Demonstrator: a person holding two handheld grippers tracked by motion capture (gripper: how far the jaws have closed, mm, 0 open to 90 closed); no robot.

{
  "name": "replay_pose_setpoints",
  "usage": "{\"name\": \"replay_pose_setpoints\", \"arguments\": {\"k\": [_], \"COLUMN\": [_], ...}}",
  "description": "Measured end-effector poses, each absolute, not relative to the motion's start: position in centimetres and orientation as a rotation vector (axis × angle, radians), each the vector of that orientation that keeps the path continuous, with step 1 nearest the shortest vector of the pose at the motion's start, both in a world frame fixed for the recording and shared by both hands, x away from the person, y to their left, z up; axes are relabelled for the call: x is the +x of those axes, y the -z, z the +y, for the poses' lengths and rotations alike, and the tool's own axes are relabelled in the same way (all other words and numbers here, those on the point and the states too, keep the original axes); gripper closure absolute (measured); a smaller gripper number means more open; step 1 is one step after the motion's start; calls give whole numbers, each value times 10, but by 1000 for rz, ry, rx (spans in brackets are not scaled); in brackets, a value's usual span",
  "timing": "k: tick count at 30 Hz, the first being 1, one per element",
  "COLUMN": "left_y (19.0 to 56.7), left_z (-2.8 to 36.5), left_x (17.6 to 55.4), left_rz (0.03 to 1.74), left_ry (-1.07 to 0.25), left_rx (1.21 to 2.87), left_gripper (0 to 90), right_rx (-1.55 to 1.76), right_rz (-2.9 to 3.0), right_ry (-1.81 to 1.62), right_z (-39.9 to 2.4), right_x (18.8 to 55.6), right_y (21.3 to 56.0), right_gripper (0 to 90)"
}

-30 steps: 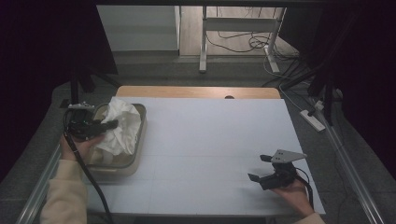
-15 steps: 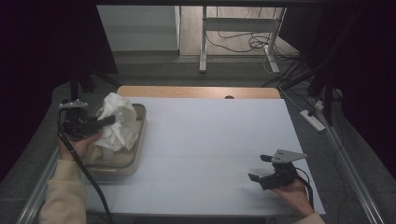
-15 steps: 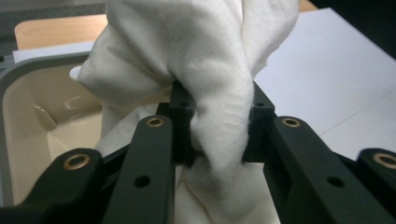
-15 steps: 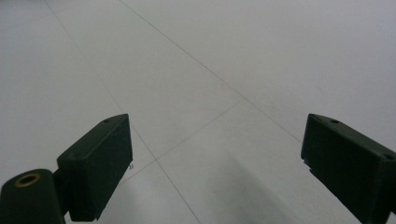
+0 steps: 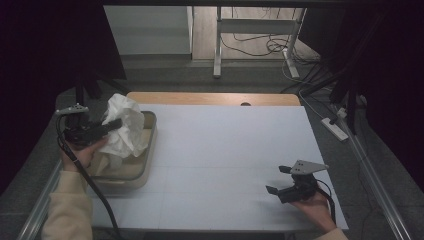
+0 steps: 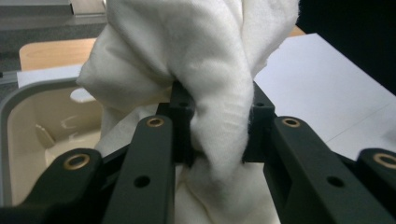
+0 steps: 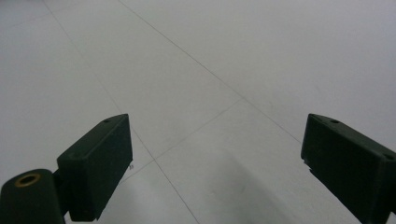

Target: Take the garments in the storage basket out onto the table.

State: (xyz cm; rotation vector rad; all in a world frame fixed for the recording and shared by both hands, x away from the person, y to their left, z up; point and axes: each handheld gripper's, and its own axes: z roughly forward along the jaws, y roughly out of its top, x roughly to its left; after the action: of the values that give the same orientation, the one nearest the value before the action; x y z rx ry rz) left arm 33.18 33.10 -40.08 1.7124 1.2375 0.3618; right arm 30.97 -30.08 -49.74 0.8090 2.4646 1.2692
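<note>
Surface [image 5: 225,150], white sheet, is lying bare mid-span; nothing obstructing. Beige tub [image 5: 145,170] is sitting at its left edge. White cloth [image 5: 122,127], crumpled w/ soft folds, is hanging above tub, bunched. Left tongs [image 5: 116,123] are clenching cloth. Right tongs [image 5: 277,180] are resting released near front-right corner, well apart from the tub.

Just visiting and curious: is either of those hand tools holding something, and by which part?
The left tool pinches the white cloth by a bunched fold near its middle, over the tub. The right tool is open, holding nothing.
</note>
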Motion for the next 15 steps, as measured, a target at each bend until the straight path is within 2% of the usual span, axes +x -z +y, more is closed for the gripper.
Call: {"name": "replay_pose_setpoints", "arguments": {"k": [15], "left_y": [382], "left_z": [319], "left_x": [331], "left_rz": [1182], "left_ry": [-368], "left_rx": [1678], "left_gripper": [699], "right_rx": [807], "right_rz": [2469], "right_ry": [-1262], "right_z": [-300], "right_x": [310], "right_y": [498], "right_gripper": [88]}}
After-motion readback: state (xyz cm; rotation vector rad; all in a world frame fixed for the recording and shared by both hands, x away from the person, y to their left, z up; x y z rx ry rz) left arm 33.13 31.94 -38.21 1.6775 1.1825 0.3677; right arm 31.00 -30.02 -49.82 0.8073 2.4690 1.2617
